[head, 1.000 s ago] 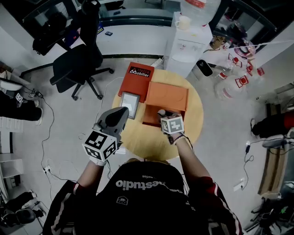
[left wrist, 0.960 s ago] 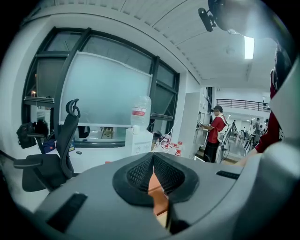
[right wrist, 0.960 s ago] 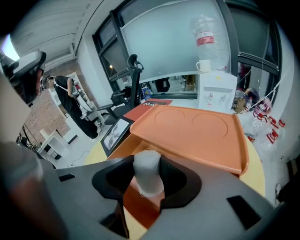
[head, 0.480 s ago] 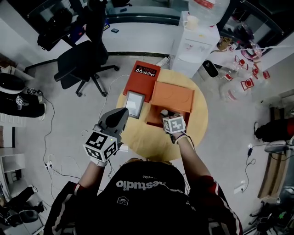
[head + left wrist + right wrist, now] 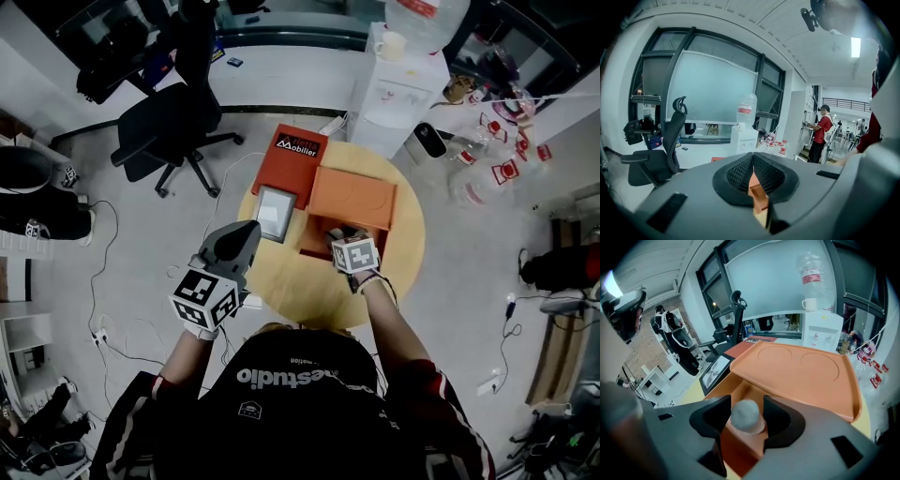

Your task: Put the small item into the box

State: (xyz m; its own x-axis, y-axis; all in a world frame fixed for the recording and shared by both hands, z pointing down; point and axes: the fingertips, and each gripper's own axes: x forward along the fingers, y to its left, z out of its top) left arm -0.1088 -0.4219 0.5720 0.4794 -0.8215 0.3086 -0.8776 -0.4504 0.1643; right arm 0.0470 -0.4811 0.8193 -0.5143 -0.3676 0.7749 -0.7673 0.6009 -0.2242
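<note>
R gripper (image 5: 746,405), jaws just opened & no more pressing, has small grey item (image 5: 746,418) betw. them, already inside orange box (image 5: 733,451).

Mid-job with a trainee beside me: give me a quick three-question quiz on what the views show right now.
1. True or false: the left tongs hold the small grey item.
2. What stands between the jaws of the right tongs? A) a spoon B) the small grey item C) nothing
3. What colour is the open box below the right tongs?

Key
1. False. The left tongs are shut and empty.
2. B. The jaws have just been opening, and the item is between them.
3. Orange.
</note>
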